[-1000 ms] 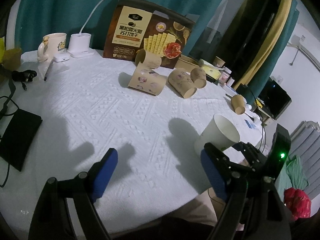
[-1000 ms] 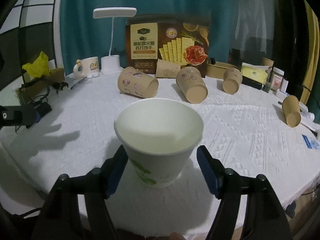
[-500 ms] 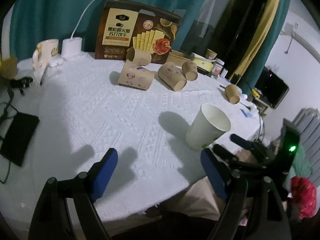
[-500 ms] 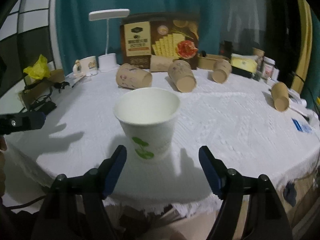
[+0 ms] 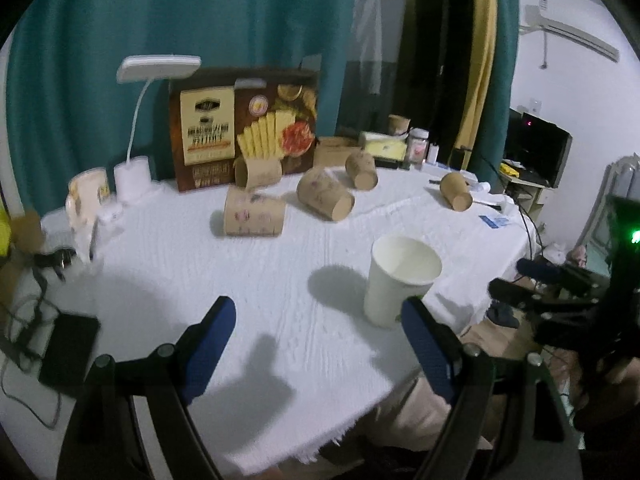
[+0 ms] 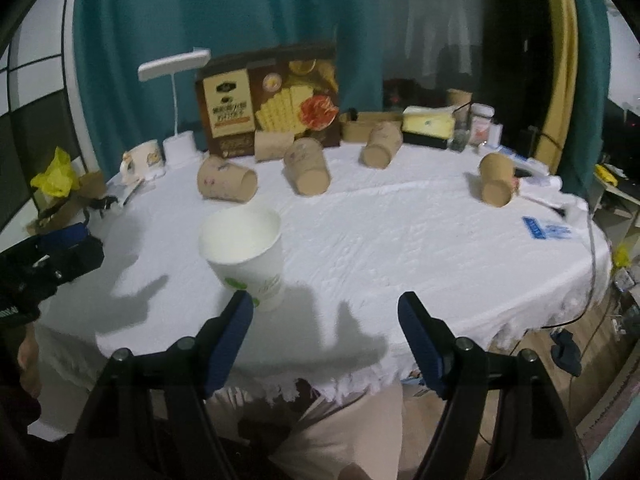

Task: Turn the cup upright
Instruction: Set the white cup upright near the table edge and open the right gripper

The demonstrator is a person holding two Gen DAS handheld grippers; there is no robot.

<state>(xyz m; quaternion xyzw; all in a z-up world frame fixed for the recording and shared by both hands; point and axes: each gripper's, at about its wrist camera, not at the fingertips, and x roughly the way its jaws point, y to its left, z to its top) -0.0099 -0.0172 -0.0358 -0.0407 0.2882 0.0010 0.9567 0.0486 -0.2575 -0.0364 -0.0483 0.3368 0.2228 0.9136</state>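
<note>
A white paper cup (image 6: 246, 254) with a green print stands upright on the white tablecloth (image 6: 400, 232) near the table's front edge. In the left wrist view the same cup (image 5: 398, 284) stands just beyond the right fingertip. My right gripper (image 6: 325, 334) is open and empty, held back over the table's edge; its jaws have just been opening and the cup is left of them, outside the gap. My left gripper (image 5: 316, 344) is open too, with nothing between its blue pads. The right gripper's fingers (image 5: 540, 276) show at the right in the left wrist view.
Several brown paper cups lie on their sides farther back, such as one (image 6: 226, 182) and another (image 6: 308, 168), and one (image 6: 496, 180) at the right. A biscuit box (image 6: 272, 106), a desk lamp (image 6: 176, 80) and a mug (image 6: 142, 160) stand behind. A black device (image 5: 68, 352) lies at the left.
My right gripper has let go of the white cup, widened and pulled back and up from it. The left gripper has also drawn back and rolled; the cup stays upright.
</note>
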